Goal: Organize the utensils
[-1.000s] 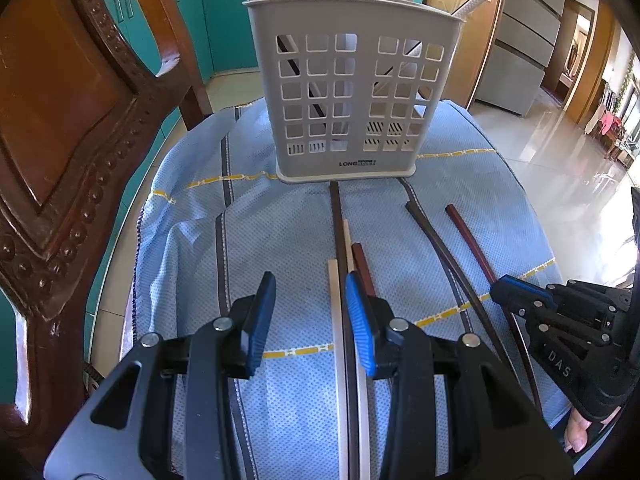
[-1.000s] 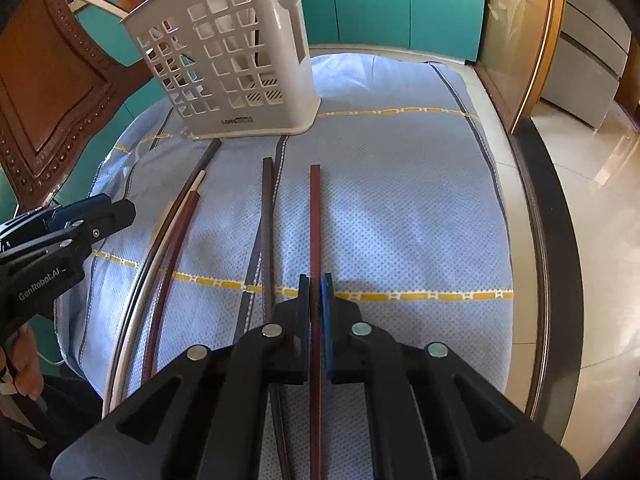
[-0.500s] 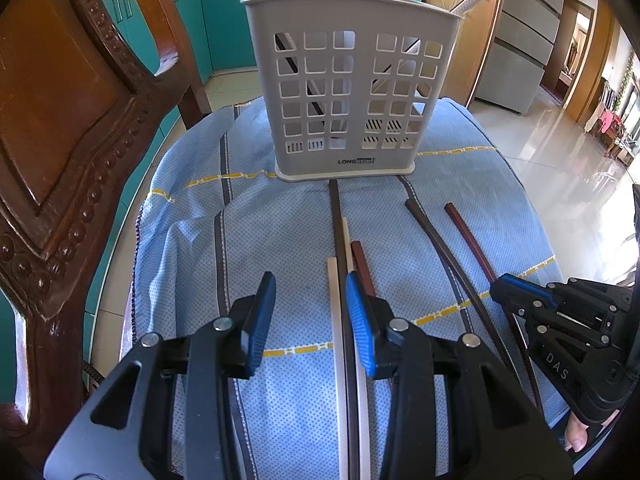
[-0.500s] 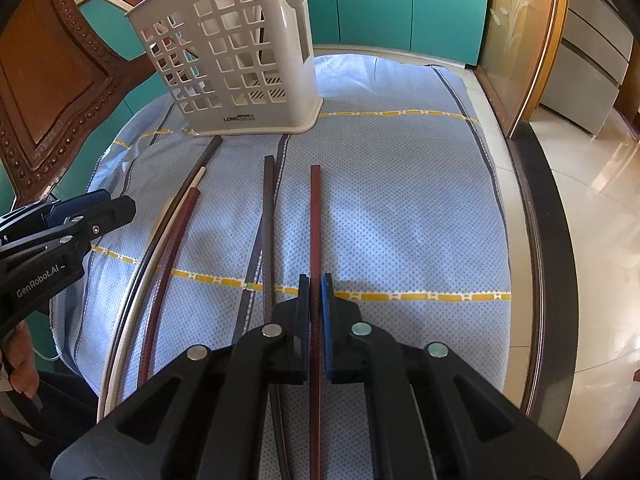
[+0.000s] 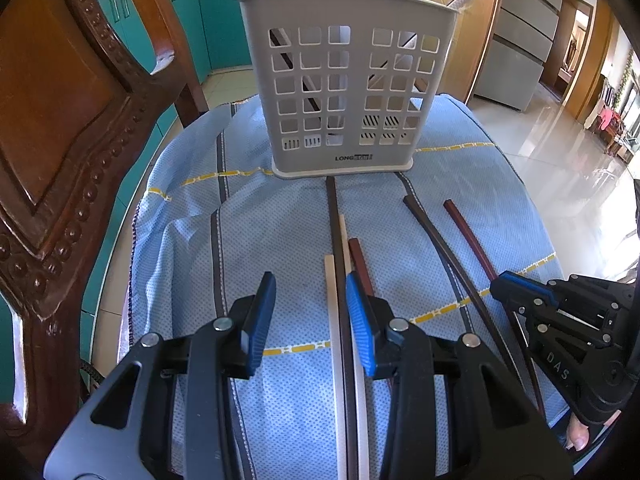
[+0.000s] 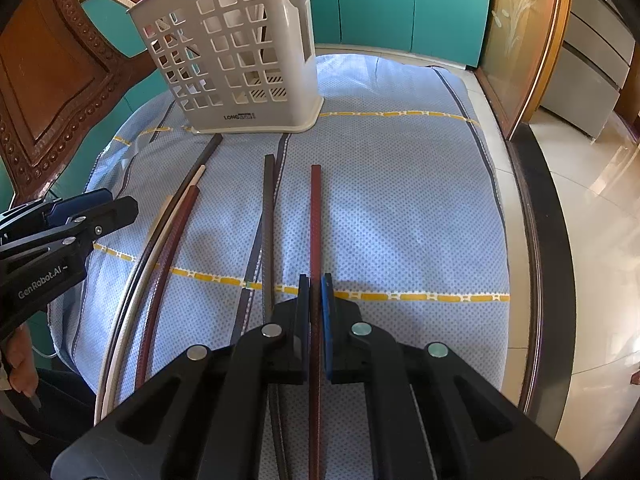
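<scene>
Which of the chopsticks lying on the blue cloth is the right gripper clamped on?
The reddish-brown chopstick lying farthest right, alone; the right gripper has its jaws shut on it. The dark chopstick beside it and the cluster by the left gripper lie free.

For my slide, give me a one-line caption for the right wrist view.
Right gripper clamps a reddish-brown chopstick on the blue cloth, facing the white utensil basket.

A white slotted holder (image 6: 236, 52) stands upright at upper left of the right-wrist frame, two sticks leaning inside. Six chopsticks (image 6: 315, 232) lie lengthwise on the cloth below it: dark, cream and reddish.
</scene>
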### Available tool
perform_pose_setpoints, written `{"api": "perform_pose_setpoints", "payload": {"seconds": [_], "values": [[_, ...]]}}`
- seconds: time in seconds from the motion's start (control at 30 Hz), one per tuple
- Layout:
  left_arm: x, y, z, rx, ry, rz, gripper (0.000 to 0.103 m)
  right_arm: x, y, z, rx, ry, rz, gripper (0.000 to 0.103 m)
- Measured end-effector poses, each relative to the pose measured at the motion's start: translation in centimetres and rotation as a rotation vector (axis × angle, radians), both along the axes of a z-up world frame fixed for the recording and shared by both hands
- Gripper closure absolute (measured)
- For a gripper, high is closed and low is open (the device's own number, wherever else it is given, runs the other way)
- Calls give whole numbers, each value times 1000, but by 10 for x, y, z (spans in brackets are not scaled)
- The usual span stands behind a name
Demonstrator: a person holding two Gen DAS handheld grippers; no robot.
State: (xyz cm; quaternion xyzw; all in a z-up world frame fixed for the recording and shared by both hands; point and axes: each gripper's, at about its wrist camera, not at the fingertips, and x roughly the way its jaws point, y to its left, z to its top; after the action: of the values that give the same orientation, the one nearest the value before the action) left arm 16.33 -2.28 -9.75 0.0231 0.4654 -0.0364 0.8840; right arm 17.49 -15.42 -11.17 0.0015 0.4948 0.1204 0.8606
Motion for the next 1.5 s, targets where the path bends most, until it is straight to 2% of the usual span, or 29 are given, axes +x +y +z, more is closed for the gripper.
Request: {"api": "perform_pose_setpoints", "payload": {"seconds": [0.3, 0.43, 0.5, 0.77, 1.27, 1.5], "values": [[0, -6, -5, 11, 14, -16, 66, 9, 15, -2, -109, -71, 36, 86], [-1, -8, -8, 19, 19, -23, 66, 12, 13, -2, -88, -65, 23, 86], [-3, -8, -9, 22, 20, -21, 66, 11, 10, -2, -68, -57, 14, 96], [-1, -4, -11, 22, 22, -20, 66, 4, -11, 5, 11, -26, -37, 97], [4, -12, -27, -31, 89, -61, 66, 3, -13, 3, 11, -6, -40, 97], [6, -3, -29, -61, 100, -50, 66, 4, -14, 3, 13, -3, -44, 96]]}}
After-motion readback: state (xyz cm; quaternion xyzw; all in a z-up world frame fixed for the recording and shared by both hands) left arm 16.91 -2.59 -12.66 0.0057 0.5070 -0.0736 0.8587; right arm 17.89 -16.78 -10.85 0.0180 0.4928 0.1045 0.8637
